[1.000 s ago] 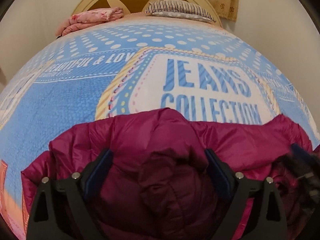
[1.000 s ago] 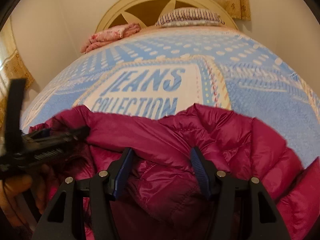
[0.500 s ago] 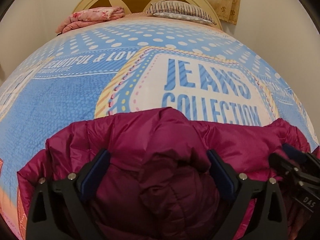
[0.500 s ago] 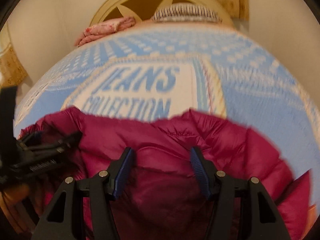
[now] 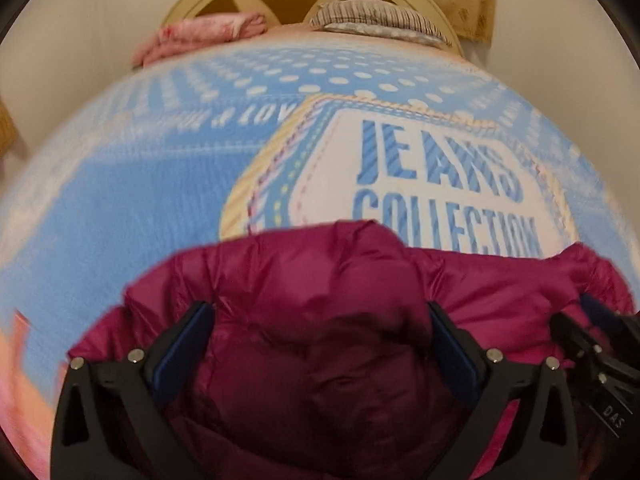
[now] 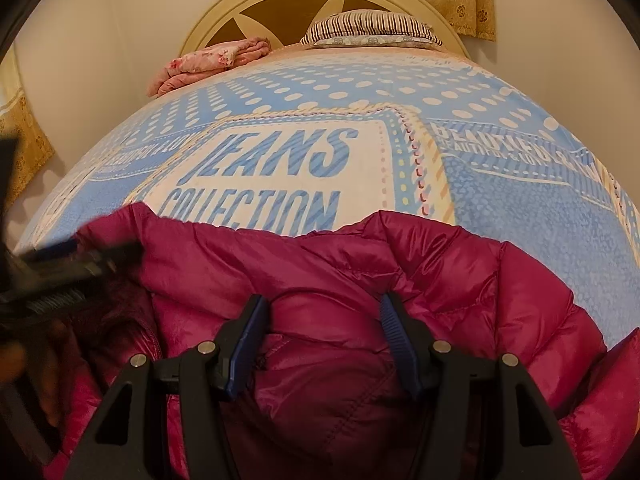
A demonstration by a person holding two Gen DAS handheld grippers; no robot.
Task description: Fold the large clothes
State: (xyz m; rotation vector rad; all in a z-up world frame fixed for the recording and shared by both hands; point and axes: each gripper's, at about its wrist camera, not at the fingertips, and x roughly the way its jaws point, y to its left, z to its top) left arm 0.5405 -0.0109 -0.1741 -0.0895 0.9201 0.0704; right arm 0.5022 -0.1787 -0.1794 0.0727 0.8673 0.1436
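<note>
a bed with a blue "jeans collection" cover fills the background. both hand-held grippers tilt down over a magenta puffer jacket heaped at the near edge. the left hand-held gripper has just been opening, jaws wide around a jacket fold. the right hand-held gripper brackets another fold; whether it pinches i cannot tell.

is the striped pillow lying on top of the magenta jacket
No, the striped pillow sits at the headboard end of the bed, far from the magenta jacket, which lies near the grippers.
</note>
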